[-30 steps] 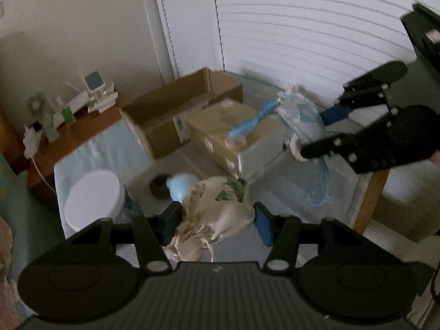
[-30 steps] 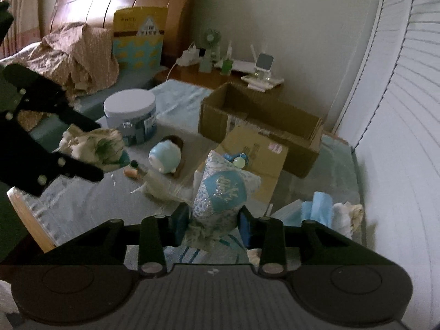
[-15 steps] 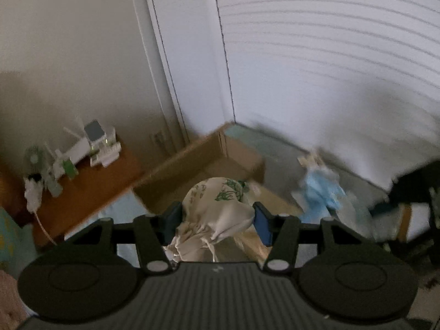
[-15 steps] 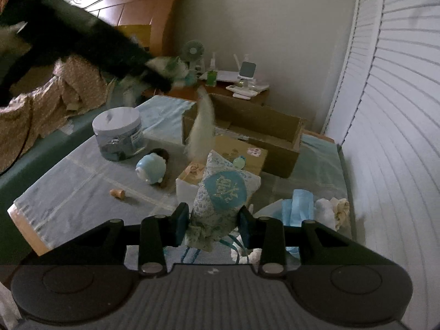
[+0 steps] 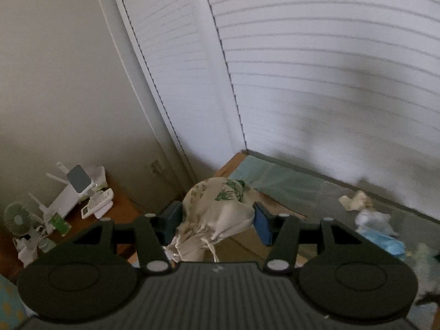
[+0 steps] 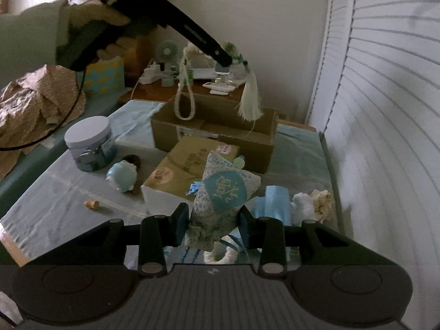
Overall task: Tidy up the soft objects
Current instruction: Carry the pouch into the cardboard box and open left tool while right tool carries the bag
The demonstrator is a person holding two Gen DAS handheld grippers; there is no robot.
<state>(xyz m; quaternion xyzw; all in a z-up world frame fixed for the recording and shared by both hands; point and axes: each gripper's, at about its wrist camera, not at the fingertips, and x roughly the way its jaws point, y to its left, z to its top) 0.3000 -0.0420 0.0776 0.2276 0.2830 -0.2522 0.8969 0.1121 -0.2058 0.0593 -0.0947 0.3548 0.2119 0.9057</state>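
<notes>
My left gripper (image 5: 216,221) is shut on a cream drawstring pouch (image 5: 217,209) with a green print. It holds the pouch high, above the open cardboard box (image 6: 220,126). In the right wrist view the left gripper (image 6: 220,52) hangs over that box, with a rope loop (image 6: 184,96) and a pale tassel (image 6: 250,99) dangling from the pouch. My right gripper (image 6: 211,220) is shut on a blue patterned sachet (image 6: 224,192) with a round teal emblem, low over the table's near right part.
A closed smaller box (image 6: 189,170) lies in front of the open one. A white-lidded jar (image 6: 89,143), a pale blue plush toy (image 6: 122,176) and a small cork (image 6: 92,204) sit to the left. Blue and cream soft items (image 6: 299,203) lie at right by the shutters (image 6: 385,137).
My left gripper has lifted the pouch up and swung it toward the open box by the corner. My right gripper has risen slightly with the sachet.
</notes>
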